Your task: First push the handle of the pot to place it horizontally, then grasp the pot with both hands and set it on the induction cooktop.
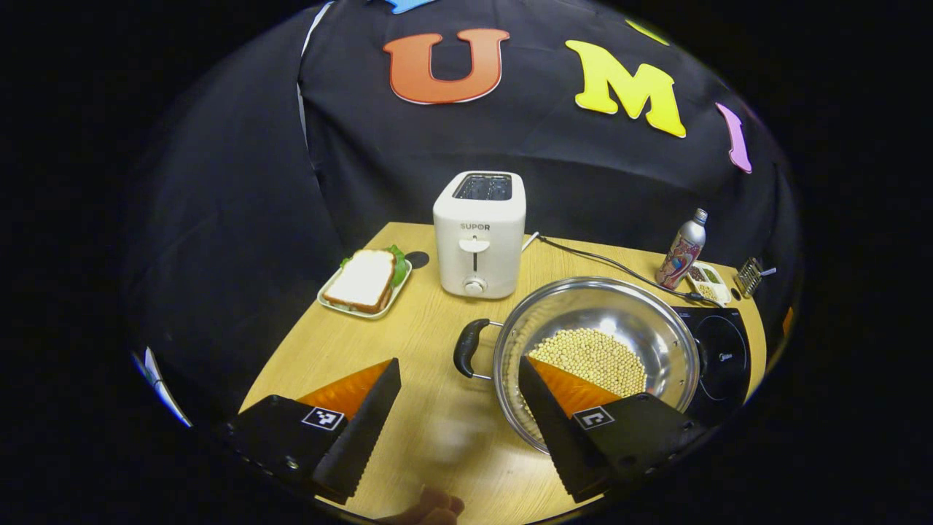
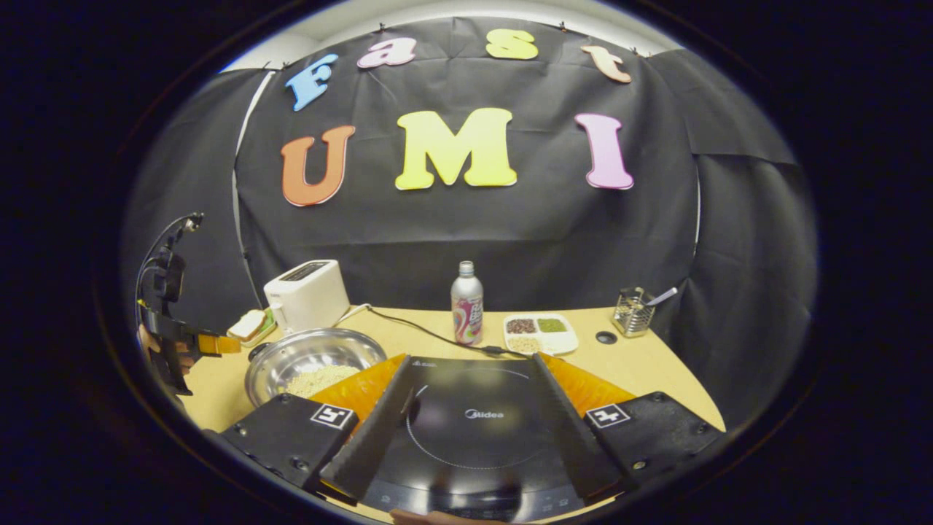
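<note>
Here, in the left gripper view, the left gripper hangs low over the light wooden table with its two fingers spread wide and nothing between them; one fingertip lies over bare tabletop at lower left, the other overlaps the near rim of the shiny round steel pot at lower centre-right. The pot sits on the table, holding a heap of pale yellow beans, and its black loop handle points to the left of the frame, just beyond the gap between the fingers. Touching the pot's right side is the black induction cooktop. Behind the pot stands a white two-slot toaster, with a sandwich on a pale green tray to its left, and a slim metal bottle at the right. In the right gripper view, the right gripper is likewise wide open and empty, its fingers framing the cooktop's glossy top at bottom centre. The pot appears at the lower left of that frame, beside the cooktop's left edge, with the left gripper farther left near the frame's edge. A divided white dish of grains and a wire cup of utensils stand behind the cooktop.
</note>
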The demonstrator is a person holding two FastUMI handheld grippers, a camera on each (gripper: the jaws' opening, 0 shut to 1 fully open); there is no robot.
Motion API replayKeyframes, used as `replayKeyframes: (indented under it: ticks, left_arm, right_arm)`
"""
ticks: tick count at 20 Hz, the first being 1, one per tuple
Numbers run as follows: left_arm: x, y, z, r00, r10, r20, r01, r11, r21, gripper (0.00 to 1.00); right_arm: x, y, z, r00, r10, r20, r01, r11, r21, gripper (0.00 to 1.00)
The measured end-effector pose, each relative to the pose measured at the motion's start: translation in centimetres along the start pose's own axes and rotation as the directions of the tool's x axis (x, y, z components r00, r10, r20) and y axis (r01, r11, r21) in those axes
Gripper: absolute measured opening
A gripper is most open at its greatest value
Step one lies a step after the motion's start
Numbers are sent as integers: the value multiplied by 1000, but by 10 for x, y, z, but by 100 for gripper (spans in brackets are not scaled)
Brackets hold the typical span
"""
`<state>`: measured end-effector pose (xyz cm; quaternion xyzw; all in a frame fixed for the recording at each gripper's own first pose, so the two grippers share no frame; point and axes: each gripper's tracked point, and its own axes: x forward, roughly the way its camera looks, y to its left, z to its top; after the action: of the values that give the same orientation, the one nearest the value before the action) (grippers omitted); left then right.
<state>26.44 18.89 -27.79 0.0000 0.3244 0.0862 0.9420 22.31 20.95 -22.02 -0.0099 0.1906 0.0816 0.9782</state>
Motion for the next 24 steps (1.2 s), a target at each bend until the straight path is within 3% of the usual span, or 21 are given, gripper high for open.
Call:
replayKeyframes:
  ticks: [4,7,12,17,18,22,23,24]
  left_arm:
    - [16,0,12,996,2,87,-6,999,49,97]
    - [36,-28,4,990,-130,49,133,989,-64,98]
    - [63,-29,-4,993,-113,30,112,994,14,96]
    - [82,-32,-15,993,-121,-12,121,991,57,100]
    - [85,-34,-19,991,-129,-28,130,989,66,97]
    - [92,-27,-21,995,-87,-43,93,985,149,91]
    - [95,-26,-23,995,-80,-52,88,984,157,96]
    - [96,-27,-26,995,-78,-68,88,983,161,83]
  right_arm:
    - [34,31,-19,997,71,-35,-72,997,-19,99]
    - [60,50,-38,993,81,-87,-83,996,-23,99]
    - [94,76,-74,977,84,-197,-82,996,16,98]
    - [116,77,-100,960,67,-273,-62,998,28,99]
    - [118,76,-105,955,64,-289,-57,998,33,100]
    - [117,97,-112,932,139,-334,-122,990,71,92]
    - [121,95,-112,939,125,-321,-112,992,60,91]
    - [119,93,-114,938,109,-328,-103,994,36,92]
